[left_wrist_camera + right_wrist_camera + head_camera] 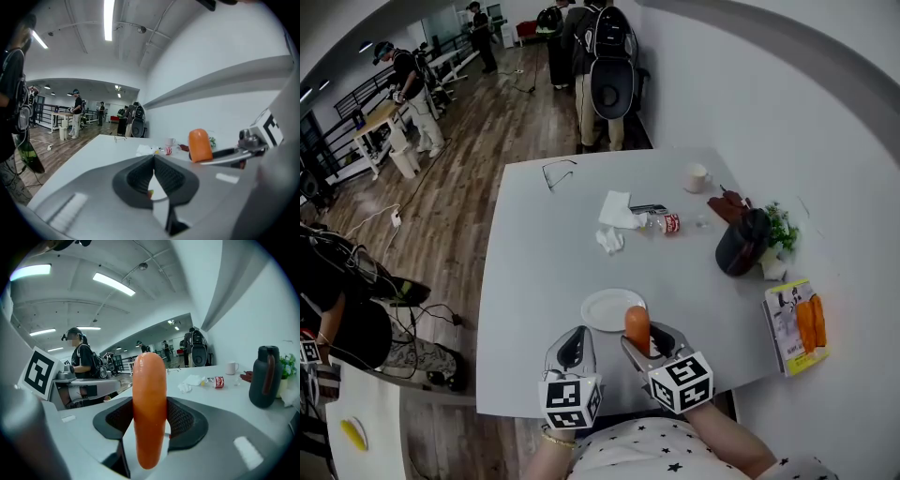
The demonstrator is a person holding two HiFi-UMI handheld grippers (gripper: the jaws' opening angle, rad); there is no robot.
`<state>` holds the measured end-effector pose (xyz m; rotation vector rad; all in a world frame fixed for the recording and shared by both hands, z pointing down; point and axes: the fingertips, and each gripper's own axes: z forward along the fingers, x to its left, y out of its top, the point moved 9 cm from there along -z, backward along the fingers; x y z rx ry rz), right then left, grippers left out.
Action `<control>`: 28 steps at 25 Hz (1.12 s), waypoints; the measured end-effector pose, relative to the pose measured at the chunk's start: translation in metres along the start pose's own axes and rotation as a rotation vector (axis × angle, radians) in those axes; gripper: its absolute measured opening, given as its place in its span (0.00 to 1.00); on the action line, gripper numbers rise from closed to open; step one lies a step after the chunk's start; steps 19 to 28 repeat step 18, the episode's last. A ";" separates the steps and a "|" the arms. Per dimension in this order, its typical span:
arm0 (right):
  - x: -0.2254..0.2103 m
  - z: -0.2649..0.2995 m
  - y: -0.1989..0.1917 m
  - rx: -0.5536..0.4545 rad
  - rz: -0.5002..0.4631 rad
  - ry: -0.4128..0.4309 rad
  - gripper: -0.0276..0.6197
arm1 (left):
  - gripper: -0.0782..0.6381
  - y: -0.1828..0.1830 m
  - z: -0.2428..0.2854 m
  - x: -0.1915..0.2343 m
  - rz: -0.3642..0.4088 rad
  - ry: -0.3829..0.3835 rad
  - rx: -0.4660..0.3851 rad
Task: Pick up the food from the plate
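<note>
An orange sausage (637, 328) stands upright between the jaws of my right gripper (649, 349), which is shut on it just in front of the white plate (607, 308). In the right gripper view the sausage (149, 416) fills the middle, pinched by both black pads. The plate is bare, near the table's front edge. My left gripper (573, 351) hovers to the left of the right one, jaws shut with nothing between them. From the left gripper view the sausage (200, 146) shows at the right, held by the other gripper.
Farther back on the white table (534, 253) lie crumpled tissues (614, 217), a small bottle (661, 223), a white mug (697, 177), glasses (558, 172) and a black jug (742, 243) beside a plant. A book (795, 324) lies at the right edge. People stand at the room's back.
</note>
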<state>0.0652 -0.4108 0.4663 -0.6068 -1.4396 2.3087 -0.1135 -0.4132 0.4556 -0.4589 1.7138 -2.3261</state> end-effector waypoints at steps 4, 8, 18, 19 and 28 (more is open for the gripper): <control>0.003 0.002 0.004 0.000 -0.010 0.007 0.38 | 0.12 0.003 0.000 0.001 0.004 -0.004 0.000; 0.000 0.005 0.010 0.005 -0.014 0.009 0.38 | 0.12 0.004 0.003 0.002 0.008 -0.003 0.000; -0.005 0.016 0.019 0.001 -0.033 0.017 0.38 | 0.12 0.010 0.017 0.010 0.007 0.015 -0.002; -0.005 0.016 0.019 0.001 -0.033 0.017 0.38 | 0.12 0.010 0.017 0.010 0.007 0.015 -0.002; -0.005 0.016 0.019 0.001 -0.033 0.017 0.38 | 0.12 0.010 0.017 0.010 0.007 0.015 -0.002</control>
